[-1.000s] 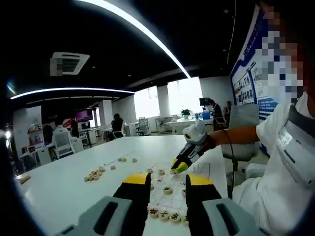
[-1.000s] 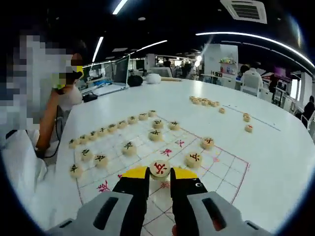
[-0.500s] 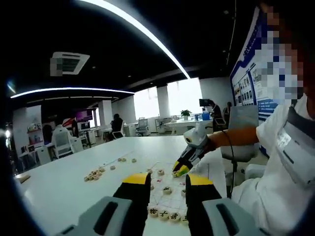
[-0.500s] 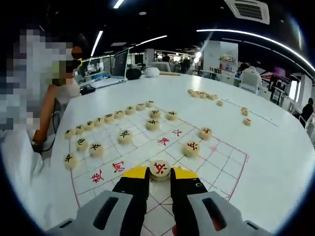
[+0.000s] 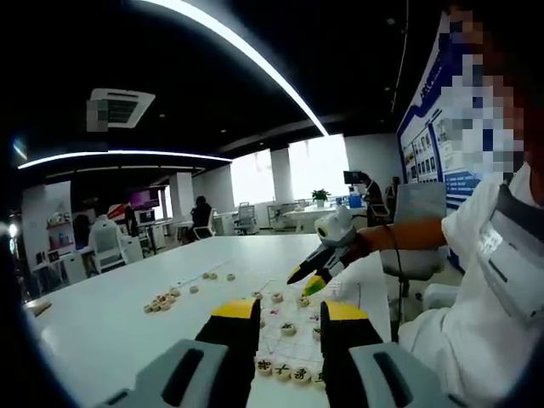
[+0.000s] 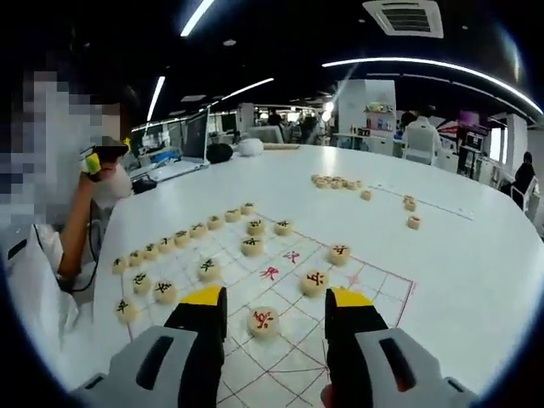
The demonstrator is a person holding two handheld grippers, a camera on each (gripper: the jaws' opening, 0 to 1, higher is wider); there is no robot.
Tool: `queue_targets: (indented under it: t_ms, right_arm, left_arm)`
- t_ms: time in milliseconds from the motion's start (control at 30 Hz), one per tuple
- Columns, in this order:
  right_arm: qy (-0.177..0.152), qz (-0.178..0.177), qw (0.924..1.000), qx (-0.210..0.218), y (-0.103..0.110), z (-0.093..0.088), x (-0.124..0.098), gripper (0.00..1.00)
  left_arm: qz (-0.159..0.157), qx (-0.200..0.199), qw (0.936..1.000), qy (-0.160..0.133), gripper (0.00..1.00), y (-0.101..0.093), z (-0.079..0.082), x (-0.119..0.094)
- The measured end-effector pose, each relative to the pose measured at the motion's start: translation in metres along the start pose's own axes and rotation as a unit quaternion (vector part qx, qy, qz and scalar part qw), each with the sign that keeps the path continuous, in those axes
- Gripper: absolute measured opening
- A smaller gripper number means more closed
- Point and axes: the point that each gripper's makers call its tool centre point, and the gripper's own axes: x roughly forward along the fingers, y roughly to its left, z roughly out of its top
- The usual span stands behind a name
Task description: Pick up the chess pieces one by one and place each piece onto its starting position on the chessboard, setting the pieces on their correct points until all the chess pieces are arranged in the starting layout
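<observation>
The right gripper (image 6: 272,299) has its jaws wide apart over the chessboard (image 6: 374,297), with a red-marked piece (image 6: 263,320) lying flat between them, while the loose pieces (image 6: 336,182) wait far ahead, probably nearer this hand.

The right gripper (image 6: 276,306) is hovering with its yellow-tipped jaws spread wide apart and nothing between them. In the left gripper view it is reaching out from the person's bare forearm (image 5: 408,235), tips angled downward. The left gripper (image 5: 289,313) is pointing forward, level, its jaws parted with a gap between them, and is being held up near the person's chest.
</observation>
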Motion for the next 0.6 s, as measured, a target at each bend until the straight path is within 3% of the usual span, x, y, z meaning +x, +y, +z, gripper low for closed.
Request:
queue_targets:
  t_ms: [100, 267, 600]
  right_arm:
    - [-0.022, -0.028, 0.9990, 0.026, -0.011, 0.012, 0.003, 0.46]
    - [-0.040, -0.056, 0.9972, 0.028, -0.027, 0.036, 0.014, 0.45]
    - [-0.031, -0.115, 0.9923, 0.035, -0.076, 0.046, 0.052, 0.43]
  left_arm:
    - [0.002, -0.002, 1.0000, -0.001, 0.30, 0.001, 0.000, -0.001]
    - [0.003, -0.006, 1.0000, -0.004, 0.30, 0.003, 0.001, -0.001]
    - [0.008, -0.010, 0.9999, -0.007, 0.30, 0.007, 0.001, -0.004]
